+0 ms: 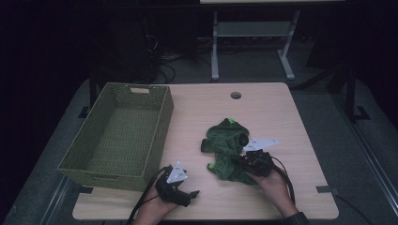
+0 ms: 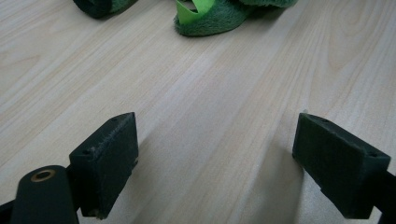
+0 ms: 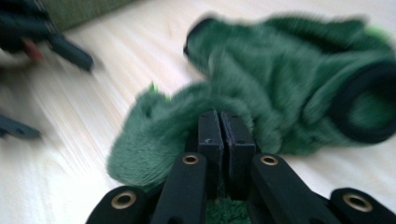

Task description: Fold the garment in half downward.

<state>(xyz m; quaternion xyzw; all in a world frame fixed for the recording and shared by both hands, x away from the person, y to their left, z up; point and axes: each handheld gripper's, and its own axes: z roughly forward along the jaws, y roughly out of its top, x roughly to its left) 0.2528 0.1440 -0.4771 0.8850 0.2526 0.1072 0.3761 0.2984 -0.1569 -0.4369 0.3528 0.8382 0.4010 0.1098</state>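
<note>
Nearest the high camera, 2 hands come in from the bottom edge, each holding a two-jaw gripper over a light wooden table (image 1: 281, 117). On the left side, the left gripper (image 1: 190, 193) rests low near the front edge with its jaws spread wide and nothing between them; in the left gripper view its 2 black pads (image 2: 109, 163) stand far apart over bare wood grain, and the fleece lies well ahead of them at the top of that view. To the right, the right gripper (image 1: 244, 161) reaches into a green plush garment (image 1: 227, 145), a fuzzy fleece piece with dark cuffs and a small bright-green trim. In the right gripper view its jaws are pressed together, pinching a fold of the fleece at the garment's near edge, with green pile bulging around both pads (image 3: 219, 135); that view is blurred. This garment lies crumpled at the middle-right of the table, flat on the wood. Left of it, well apart from it, stands a green woven basket (image 1: 159, 122), rectangular, with a cut-out handle in its far wall. Beyond it, a round cable hole (image 1: 235, 95) sits near the far edge.
</note>
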